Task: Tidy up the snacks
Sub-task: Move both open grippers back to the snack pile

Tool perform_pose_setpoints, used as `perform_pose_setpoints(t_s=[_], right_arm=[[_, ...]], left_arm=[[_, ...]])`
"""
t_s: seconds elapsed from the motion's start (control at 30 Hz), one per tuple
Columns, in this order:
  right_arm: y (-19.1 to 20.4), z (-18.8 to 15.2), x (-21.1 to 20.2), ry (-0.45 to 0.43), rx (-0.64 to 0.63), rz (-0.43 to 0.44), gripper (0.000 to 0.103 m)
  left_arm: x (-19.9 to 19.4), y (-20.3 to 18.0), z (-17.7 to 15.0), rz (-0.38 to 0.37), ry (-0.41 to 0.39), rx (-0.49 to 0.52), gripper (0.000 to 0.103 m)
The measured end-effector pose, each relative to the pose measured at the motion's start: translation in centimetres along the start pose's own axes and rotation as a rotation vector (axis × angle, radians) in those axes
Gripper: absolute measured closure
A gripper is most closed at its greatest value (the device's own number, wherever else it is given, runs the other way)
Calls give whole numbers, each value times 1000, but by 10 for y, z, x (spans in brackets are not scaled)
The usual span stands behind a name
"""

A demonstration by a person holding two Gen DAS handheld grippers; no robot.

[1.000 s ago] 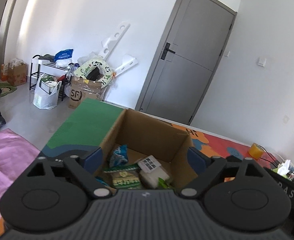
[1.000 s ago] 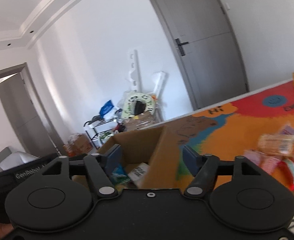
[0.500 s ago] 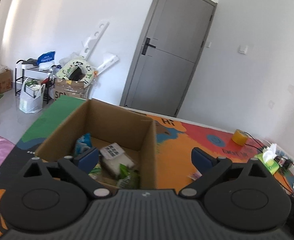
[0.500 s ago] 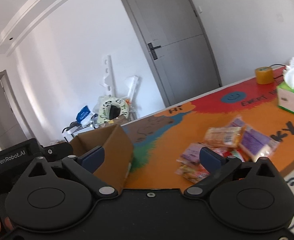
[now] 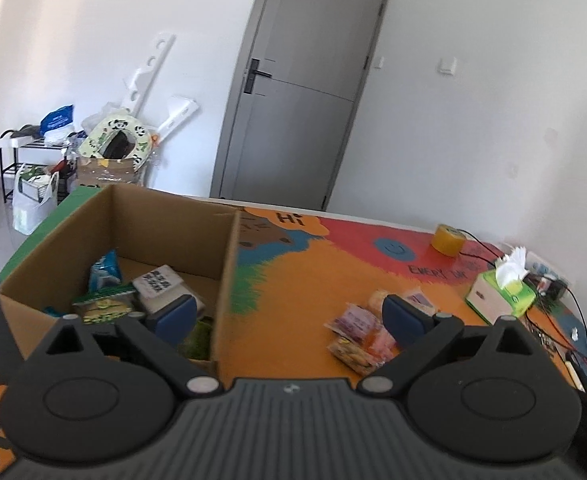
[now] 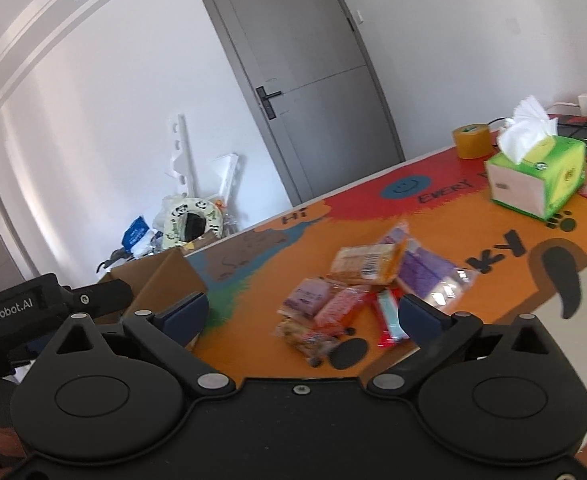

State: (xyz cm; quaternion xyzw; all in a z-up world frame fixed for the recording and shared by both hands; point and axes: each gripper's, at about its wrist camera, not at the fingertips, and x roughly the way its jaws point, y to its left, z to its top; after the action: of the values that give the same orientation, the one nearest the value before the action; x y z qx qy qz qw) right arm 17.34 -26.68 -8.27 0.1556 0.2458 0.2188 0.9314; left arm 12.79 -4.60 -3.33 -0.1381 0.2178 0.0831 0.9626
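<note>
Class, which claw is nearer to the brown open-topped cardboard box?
Left. The left claw hangs open at the brown open-topped cardboard box, one finger over its inside. The right claw, also open, sits off beside it, facing the loose snack packets.

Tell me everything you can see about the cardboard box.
The cardboard box is plain brown corrugated card, open-topped, standing upright at the left end of the colourful mat. Several snack packets lie inside, one white with a black code label; the rest of its floor shows bare. Neither gripper touches it. More snacks lie loose on the mat to its right.
</note>
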Motion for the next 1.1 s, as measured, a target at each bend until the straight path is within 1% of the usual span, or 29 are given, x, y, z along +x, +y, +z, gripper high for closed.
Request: perform_pose_setpoints(t_s=[0.27,0.37,0.47,0.53,0.57,0.6,0.63,0.67,0.7,0.73,0.77,0.8,0.87,0.9,1.03,1.1], right_arm=[[-18,-3,1,22,-28,-54,0],[-29,-5,4,28,-13,-73,0],[-38,-6,4,19,0,-76,1],[-43,-6,7,25,9,-79,3],[-45,-6,9,32,17,-78,8],[-47,-6,11,40,24,-74,15],[-49,-6,13,47,28,-69,18],[-50,-6,15,53,30,-69,23],[-51,-6,18,56,31,-71,26],[-52,-6,20,56,34,-71,27],[-52,-6,22,55,35,-68,32],[-52,-5,25,61,37,-63,40],[-51,-5,32,79,37,-49,48],[-50,-5,35,85,33,-43,51],[-47,-3,50,99,32,-34,52],[-46,-2,58,114,27,-29,57]], left_arm=[[15,-25,-6,-46,20,63,5],[24,-31,-8,-56,34,71,6],[35,-35,-12,-68,59,73,7],[41,-38,-15,-70,72,78,12],[45,-39,-17,-72,80,78,14],[49,-40,-18,-73,89,76,18],[53,-41,-19,-72,97,74,23],[57,-42,-20,-70,105,71,26],[60,-42,-21,-69,109,65,31],[63,-42,-22,-63,110,58,33],[66,-43,-24,-57,112,55,35],[70,-44,-25,-58,118,56,37],[76,-46,-26,-58,132,56,41],[79,-47,-27,-57,137,56,43],[91,-50,-29,-39,153,54,46],[97,-51,-29,-25,161,49,46]])
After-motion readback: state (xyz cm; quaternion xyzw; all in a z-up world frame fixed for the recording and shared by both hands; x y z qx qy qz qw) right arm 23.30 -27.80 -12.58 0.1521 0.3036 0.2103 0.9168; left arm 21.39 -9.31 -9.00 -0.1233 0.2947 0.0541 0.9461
